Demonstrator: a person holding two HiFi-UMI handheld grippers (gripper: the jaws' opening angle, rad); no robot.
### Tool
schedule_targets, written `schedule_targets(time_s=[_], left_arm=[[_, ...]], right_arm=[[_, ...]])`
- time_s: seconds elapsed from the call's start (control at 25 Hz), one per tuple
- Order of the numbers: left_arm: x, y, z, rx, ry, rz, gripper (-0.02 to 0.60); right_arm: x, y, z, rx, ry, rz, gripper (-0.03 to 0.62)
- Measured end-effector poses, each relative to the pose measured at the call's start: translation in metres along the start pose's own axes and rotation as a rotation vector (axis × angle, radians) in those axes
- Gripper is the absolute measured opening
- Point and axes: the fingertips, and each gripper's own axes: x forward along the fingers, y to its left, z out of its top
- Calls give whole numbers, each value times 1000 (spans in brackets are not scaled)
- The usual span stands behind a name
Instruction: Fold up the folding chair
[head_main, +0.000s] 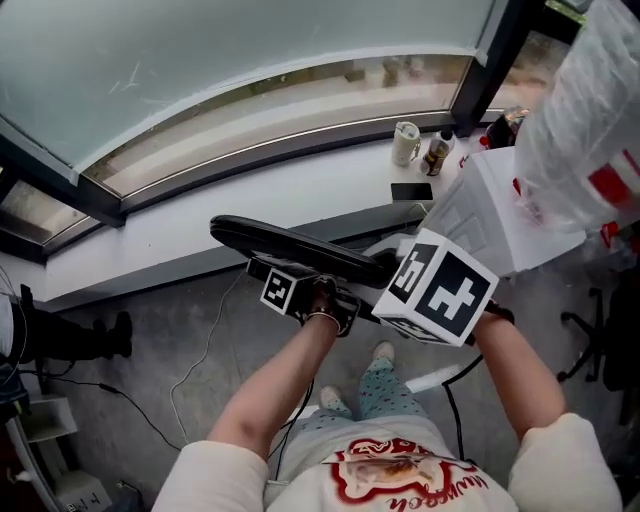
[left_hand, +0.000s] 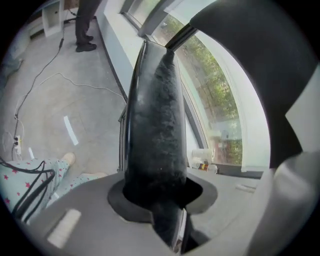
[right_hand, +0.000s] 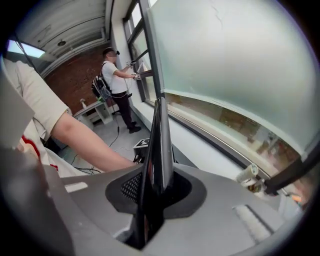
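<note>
The black folding chair (head_main: 290, 245) is lifted in front of the window sill and shows edge-on as a long dark bar. My left gripper (head_main: 288, 278) holds it from below near its middle; in the left gripper view the padded black seat (left_hand: 155, 125) fills the gap of that gripper (left_hand: 165, 200), which is shut on it. My right gripper (head_main: 395, 268), with its large marker cube, clamps the chair's right end. In the right gripper view a thin black chair edge (right_hand: 160, 140) runs up from that gripper (right_hand: 155, 195), also shut on it.
A white window sill (head_main: 200, 215) carries a cup (head_main: 406, 143), a small bottle (head_main: 437, 153) and a phone (head_main: 411, 192). A white box (head_main: 500, 210) stands at the right. Cables (head_main: 200, 370) lie on the concrete floor. Another person (right_hand: 117, 85) stands by the window.
</note>
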Motion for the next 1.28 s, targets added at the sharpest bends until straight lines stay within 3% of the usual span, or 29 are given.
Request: schedule_targets(time_s=[0.2, 0.4, 0.84, 1.04, 1.28], left_arm=[[33, -30, -63, 174, 118, 54, 126], [65, -60, -126, 338, 212, 67, 126], [116, -111, -237, 539, 324, 102, 125], [134, -126, -262, 625, 368, 122, 126], [139, -134, -271, 642, 374, 129, 136]], right_arm=[[-41, -33, -51, 187, -28, -124, 89], [-78, -57, -104, 302, -40, -217, 91], [-149, -108, -193, 492, -90, -351, 92], [-164, -127, -216, 543, -105, -404, 98], [-173, -137, -221, 529, -146, -414, 101]])
